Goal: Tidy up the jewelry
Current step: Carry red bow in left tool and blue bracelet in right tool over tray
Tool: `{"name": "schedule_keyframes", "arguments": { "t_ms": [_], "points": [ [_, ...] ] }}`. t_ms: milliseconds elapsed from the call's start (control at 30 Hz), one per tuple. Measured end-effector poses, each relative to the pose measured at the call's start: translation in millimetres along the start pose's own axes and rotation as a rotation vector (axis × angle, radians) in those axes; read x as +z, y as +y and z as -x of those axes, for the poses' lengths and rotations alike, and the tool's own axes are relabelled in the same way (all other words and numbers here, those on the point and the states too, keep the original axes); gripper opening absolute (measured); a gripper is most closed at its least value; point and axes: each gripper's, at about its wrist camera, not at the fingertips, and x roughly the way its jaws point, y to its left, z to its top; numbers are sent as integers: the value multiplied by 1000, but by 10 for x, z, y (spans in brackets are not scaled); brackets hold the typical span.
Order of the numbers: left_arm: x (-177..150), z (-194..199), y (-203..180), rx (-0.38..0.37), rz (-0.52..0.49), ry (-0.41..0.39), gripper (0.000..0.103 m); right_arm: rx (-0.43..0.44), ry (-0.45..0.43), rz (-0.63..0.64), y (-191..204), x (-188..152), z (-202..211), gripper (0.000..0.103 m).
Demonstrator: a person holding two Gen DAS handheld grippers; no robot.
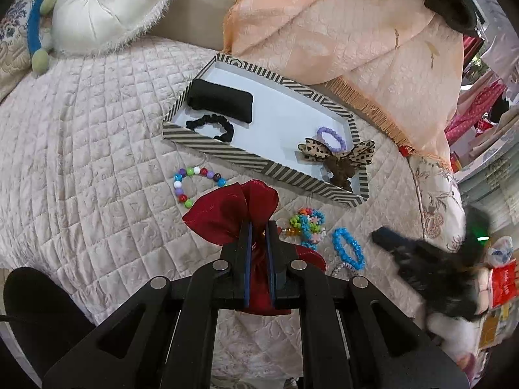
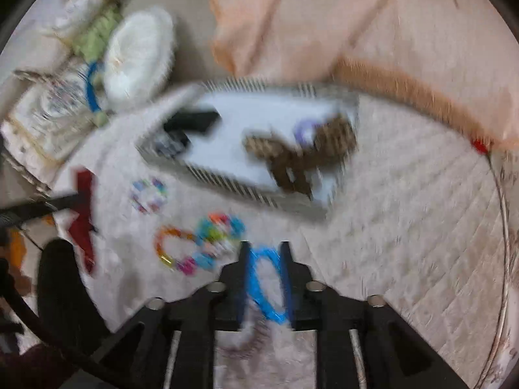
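Item in hand: red bow (image 1: 232, 209), clamped in left gripper (image 1: 259, 231) jaws; right gripper (image 2: 263, 253) jaws narrow around blue bracelet (image 2: 264, 283), grip unclear; next, judged: carry bow to striped tray (image 1: 227, 154).

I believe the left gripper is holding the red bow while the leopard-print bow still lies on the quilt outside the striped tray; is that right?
Not quite: in the left wrist view the leopard-print bow already lies inside the striped tray. The left gripper does hold the red bow.

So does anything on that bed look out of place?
Somewhat. The leopard-print bow hangs over the striped tray rim instead of lying inside. Several bracelets, like the multicolored beaded one, lie loose on the quilt outside the tray.
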Motion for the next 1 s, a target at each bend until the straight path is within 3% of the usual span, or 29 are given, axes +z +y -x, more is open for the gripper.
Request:
{"name": "schedule_keyframes", "arguments": {
  "t_ms": [100, 233, 333, 533, 767, 1000],
  "points": [
    [-17, -30, 14, -3, 4, 16, 7, -14, 69, -26, -112, -98, -270, 24],
    [-19, -64, 15, 3, 6, 25, 7, -27, 31, -16, -117, -88, -342, 23],
    [-24, -83, -7, 1, 4, 32, 7, -32, 12, -26, -109, -39, -353, 11],
    [42, -13, -16, 17, -19, 5, 7, 65, -89, -77, -168, 95, 107, 11],
    [185, 84, -90, 23, -40, -35, 7, 61, -180, -25, -23, 303, 596, 11],
    [318, 115, -175, 68, -88, -68, 7, 78, -218, 2, 98, 478, 802, 11]
  ]
}}
